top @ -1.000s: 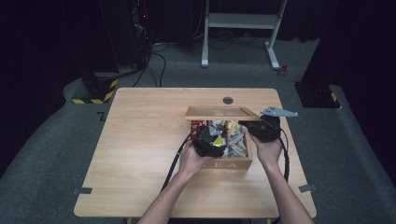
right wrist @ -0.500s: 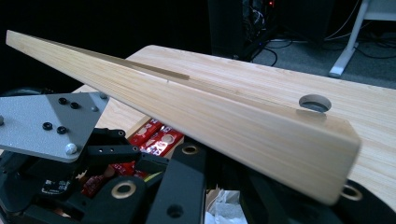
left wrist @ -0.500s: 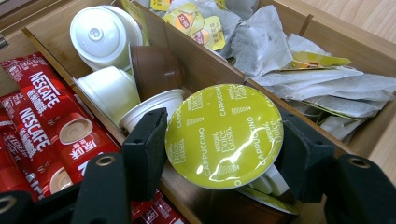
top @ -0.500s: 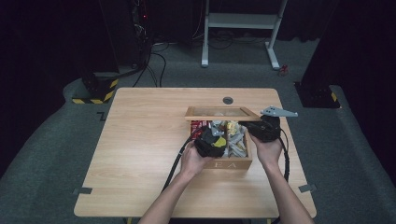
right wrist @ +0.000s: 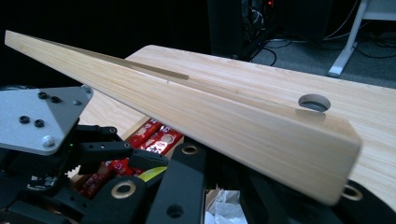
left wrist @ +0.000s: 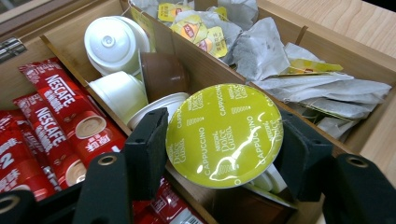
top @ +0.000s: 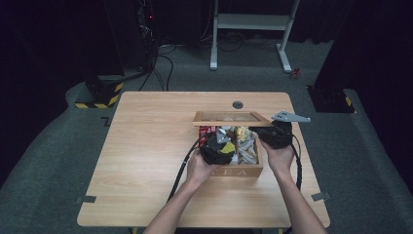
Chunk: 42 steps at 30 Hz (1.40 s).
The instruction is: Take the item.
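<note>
A wooden tea box (top: 234, 171) stands on the right half of the table. My left gripper (left wrist: 223, 154) reaches into it. Its jaws have just been closing and are now shut on a capsule with a lime-green foil top (left wrist: 224, 133), one pad on each side of its rim. From above, the left gripper (top: 216, 146) hangs over the box's left compartments with the capsule (top: 226, 147) showing yellow. My right gripper (right wrist: 271, 172) is shut on the edge of the box's wooden lid (right wrist: 224, 116), holding it raised. In the high view the right gripper (top: 275, 134) sits at the lid's (top: 231, 117) right end.
Inside the box lie red coffee sachets (left wrist: 56, 116), white and brown capsules (left wrist: 114, 44) and paper tea bags (left wrist: 280, 70), split by wooden dividers. A round cable hole (top: 237, 105) is in the table (top: 146, 161) behind the box. Cables trail from both grippers towards the front edge.
</note>
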{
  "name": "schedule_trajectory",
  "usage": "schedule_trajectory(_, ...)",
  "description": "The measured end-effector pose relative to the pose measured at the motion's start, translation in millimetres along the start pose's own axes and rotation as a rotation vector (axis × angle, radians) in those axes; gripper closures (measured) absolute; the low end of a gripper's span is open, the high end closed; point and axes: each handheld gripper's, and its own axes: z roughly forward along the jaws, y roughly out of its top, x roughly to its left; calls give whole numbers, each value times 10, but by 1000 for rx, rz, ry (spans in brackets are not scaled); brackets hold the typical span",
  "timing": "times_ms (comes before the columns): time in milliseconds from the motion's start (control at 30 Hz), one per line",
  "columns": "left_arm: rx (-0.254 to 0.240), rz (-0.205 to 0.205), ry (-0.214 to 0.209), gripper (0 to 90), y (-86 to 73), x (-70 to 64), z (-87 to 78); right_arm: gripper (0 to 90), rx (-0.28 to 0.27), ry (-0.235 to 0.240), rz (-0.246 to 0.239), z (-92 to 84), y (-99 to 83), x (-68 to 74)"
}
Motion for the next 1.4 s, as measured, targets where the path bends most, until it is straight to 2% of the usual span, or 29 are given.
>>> schedule_trajectory(267, -46, -12, -12, 403, -6, 10, -109, 892, 1, -1, 2, -1, 0, 2)
schedule_trajectory(467, -75, -5, -8, 403, -20, 15, -207, 893, 4, -4, 6, -7, -1, 10)
schedule_trajectory(633, -96, -21, -19, 403, -40, 23, -276, 891, -1, 0, 6, -4, -4, 6)
schedule_trajectory(933, -123, -37, -11, 403, -77, 72, -446, 890, 8, -4, 17, -10, 0, 17)
schedule_trajectory(1067, -134, -40, 3, 403, -118, 104, -550, 891, 11, -9, 3, -18, 0, 22)
schedule_trajectory(1400, -166, -64, 14, 404, -202, 210, -789, 891, 19, -7, 4, -20, -2, 18)
